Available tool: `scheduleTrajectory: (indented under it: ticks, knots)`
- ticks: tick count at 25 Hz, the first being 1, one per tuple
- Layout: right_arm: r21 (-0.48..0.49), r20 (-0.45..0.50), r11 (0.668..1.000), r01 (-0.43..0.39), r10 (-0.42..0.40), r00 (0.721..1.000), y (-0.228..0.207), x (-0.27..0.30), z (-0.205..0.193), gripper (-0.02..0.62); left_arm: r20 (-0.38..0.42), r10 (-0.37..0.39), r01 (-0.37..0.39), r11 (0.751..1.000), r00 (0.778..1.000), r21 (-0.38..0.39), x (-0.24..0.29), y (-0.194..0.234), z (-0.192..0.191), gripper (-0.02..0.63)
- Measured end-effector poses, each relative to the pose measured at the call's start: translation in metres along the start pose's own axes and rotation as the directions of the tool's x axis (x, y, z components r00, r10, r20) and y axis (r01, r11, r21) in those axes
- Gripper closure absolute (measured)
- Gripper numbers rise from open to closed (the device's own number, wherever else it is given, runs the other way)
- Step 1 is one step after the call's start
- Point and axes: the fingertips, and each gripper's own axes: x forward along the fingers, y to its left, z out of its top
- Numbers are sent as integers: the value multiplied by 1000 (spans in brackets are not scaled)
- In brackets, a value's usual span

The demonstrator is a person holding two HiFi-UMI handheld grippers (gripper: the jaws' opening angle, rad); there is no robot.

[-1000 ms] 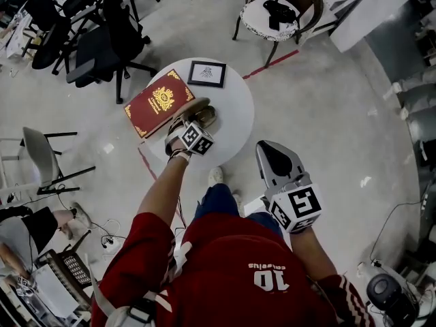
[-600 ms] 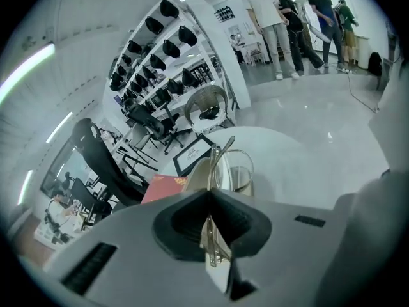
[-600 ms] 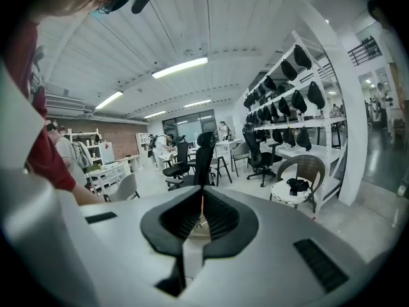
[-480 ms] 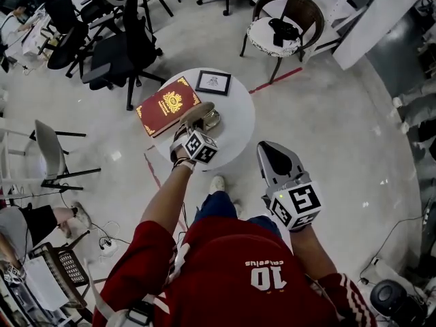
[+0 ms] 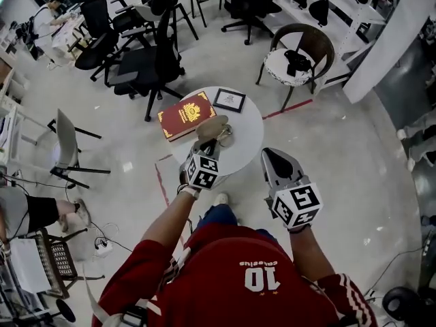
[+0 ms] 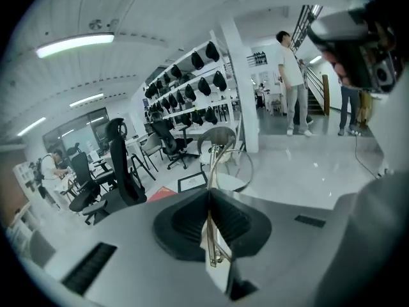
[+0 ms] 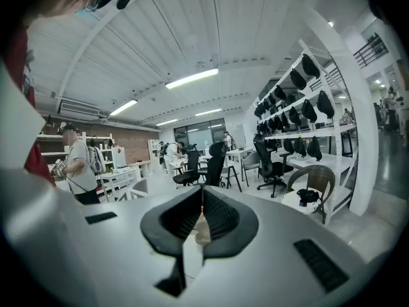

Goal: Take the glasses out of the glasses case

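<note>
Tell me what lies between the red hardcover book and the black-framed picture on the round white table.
Only bare white tabletop, seen in the head view.

Two tools: one left tool (image 5: 208, 148) and one right tool (image 5: 276, 161). One pair of glasses (image 6: 220, 165), pinched between the left tool's jaws. Just past that tool's tip is one round desk (image 5: 246, 136), carrying one tan case (image 5: 210, 124), one red book (image 5: 187, 115) and one framed picture (image 5: 229, 100). Well beyond the right tool is one wicker chair (image 5: 300, 54). Far off to the left tool's left is one pale chair (image 5: 65, 142).
</note>
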Motion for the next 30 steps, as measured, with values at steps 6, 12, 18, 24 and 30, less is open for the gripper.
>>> scheduleTrajectory:
  ticks: [6,12,18,24,30]
  knots:
    - [-12,9,1000,-21,21,1000,6,-17,4,577,142,46,-19,982,989,-190,-65,6,33,584]
    - [-20,34,1000,-17,18,999,5,-30,19,577,278,53,30,958,959,-284,-129,4,72,584]
    - [-30,77,999,-33,36,996,13,-38,31,577,387,102,41,938,916,-345,-189,6,81,584]
    - [-26,95,999,-48,50,994,19,-43,35,577,439,199,-19,924,876,-382,-236,25,83,584]
    - [-30,111,998,-63,66,992,28,-45,37,577,492,294,-86,912,819,-401,-270,44,91,584]
